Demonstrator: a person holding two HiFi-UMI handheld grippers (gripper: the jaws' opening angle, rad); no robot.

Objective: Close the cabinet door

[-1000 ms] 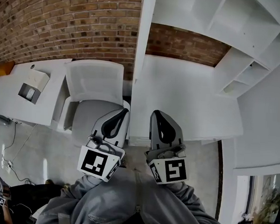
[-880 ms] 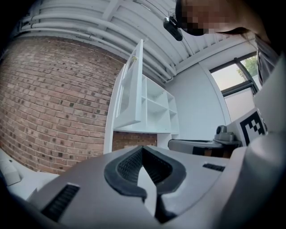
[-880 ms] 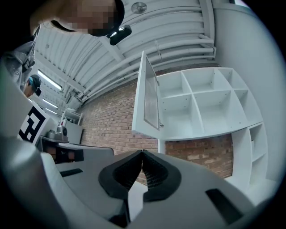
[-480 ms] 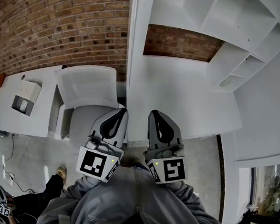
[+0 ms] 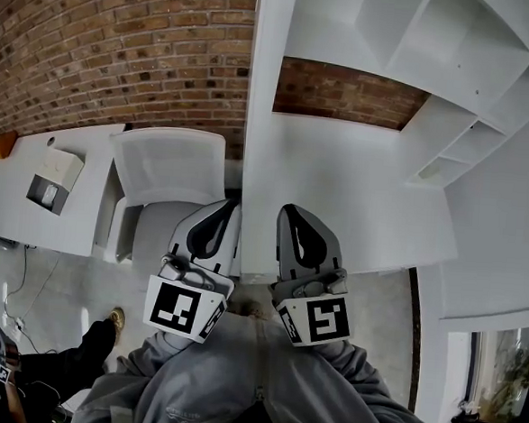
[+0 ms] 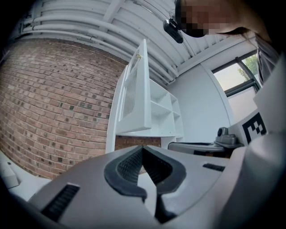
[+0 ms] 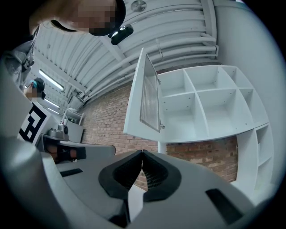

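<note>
The white wall cabinet [image 5: 457,48] with open shelf compartments hangs over a white counter [image 5: 356,194]. Its door [image 7: 144,96], with a mesh panel, stands swung open and shows nearly edge-on in the head view [image 5: 266,80] and the left gripper view [image 6: 136,94]. My left gripper [image 5: 231,207] [image 6: 143,147] and right gripper [image 5: 289,208] [image 7: 142,152] are side by side at the counter's near edge, below the door and apart from it. Both point forward. Both are shut with nothing between their pads.
A brick wall [image 5: 123,42] runs behind. A white chair [image 5: 173,168] stands just left of the counter, and a white desk [image 5: 30,208] with a small box [image 5: 52,178] stands further left. Another person's legs [image 5: 64,364] and cables lie at lower left.
Both grippers have edged forward toward the counter and cabinet, still shut. The other person's foot has come into view at lower left.
</note>
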